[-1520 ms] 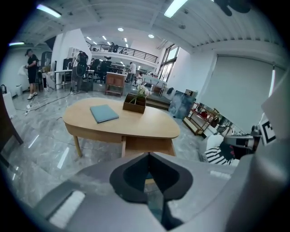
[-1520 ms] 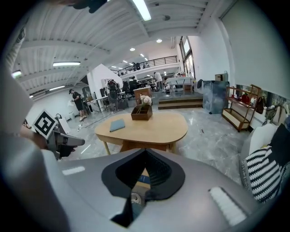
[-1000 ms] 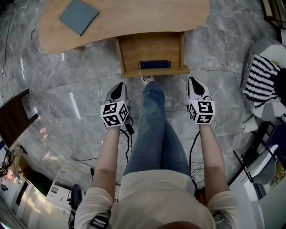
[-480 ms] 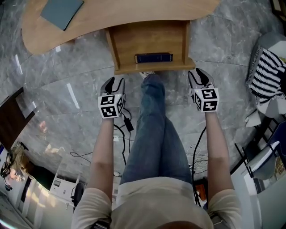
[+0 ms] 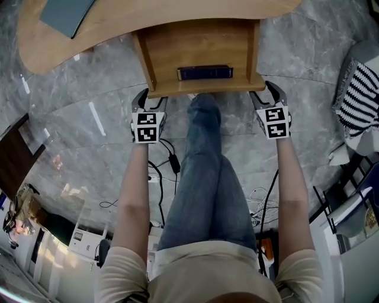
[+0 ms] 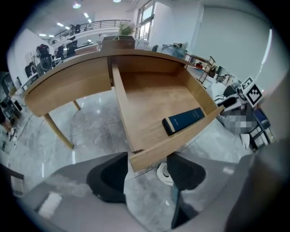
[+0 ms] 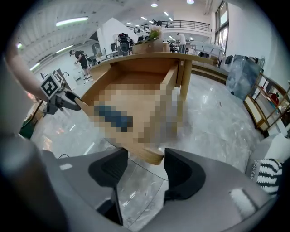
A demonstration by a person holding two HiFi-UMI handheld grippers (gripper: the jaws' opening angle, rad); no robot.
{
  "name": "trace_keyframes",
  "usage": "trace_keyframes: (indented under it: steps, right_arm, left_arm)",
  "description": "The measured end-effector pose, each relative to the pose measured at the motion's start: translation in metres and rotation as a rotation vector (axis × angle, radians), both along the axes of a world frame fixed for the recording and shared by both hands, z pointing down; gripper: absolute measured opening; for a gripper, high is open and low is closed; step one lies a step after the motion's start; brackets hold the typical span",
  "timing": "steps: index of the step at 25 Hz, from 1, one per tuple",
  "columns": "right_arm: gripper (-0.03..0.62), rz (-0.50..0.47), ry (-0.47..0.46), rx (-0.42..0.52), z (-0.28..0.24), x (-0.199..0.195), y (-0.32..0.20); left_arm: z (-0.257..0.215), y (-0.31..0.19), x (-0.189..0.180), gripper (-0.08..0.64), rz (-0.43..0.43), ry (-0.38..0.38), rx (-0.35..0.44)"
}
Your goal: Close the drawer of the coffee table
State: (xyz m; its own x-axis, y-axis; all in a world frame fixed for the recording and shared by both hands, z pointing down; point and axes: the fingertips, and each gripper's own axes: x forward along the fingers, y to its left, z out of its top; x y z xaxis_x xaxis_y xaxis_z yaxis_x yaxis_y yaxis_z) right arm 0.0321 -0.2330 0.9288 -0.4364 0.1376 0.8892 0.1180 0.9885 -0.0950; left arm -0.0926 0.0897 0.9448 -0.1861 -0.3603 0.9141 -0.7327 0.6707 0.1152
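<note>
Both my tools stand wide: the jaws of the left gripper (image 6: 146,174) and of the right gripper (image 7: 145,170) have just been opening, and they press on nothing. Compared with a second ago, both are lower and closer to the drawer (image 5: 195,44), which was then well ahead of them. Now the left corner of its front board sits between the left jaws, and the right corner between the right jaws. I cannot tell if any pad already touches the wood. My leg (image 5: 204,154) is between the two tools, on the floor (image 5: 89,89). Just beyond the jaws the drawer is still pulled far out, with a dark book (image 5: 205,73) lying near the front board. Farther ahead is the table (image 5: 148,18). I judge that I am placed to push the front board inward with both tools.
</note>
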Motion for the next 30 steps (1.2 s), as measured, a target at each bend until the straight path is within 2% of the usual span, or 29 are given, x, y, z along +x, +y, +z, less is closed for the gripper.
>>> trace_keyframes:
  steps: [8,12,17,30]
  right_arm:
    - [0.258,-0.024,0.050,0.013,0.036,-0.010,-0.003]
    - [0.257,-0.028,0.076,0.017,0.039,-0.007,-0.004]
    - [0.253,-0.013,0.105,0.021,0.036,-0.008,-0.004]
    - [0.250,-0.005,0.188,0.002,0.010,-0.009,-0.001]
  left_arm:
    - [0.019,-0.012,-0.008,0.272,0.089,-0.023,-0.032]
    - [0.025,-0.007,-0.002,0.270,0.063,0.015,-0.059]
    - [0.022,-0.008,-0.004,0.270,0.072,0.027,-0.083]
    - [-0.003,-0.006,-0.004,0.270,0.070,0.099,-0.103]
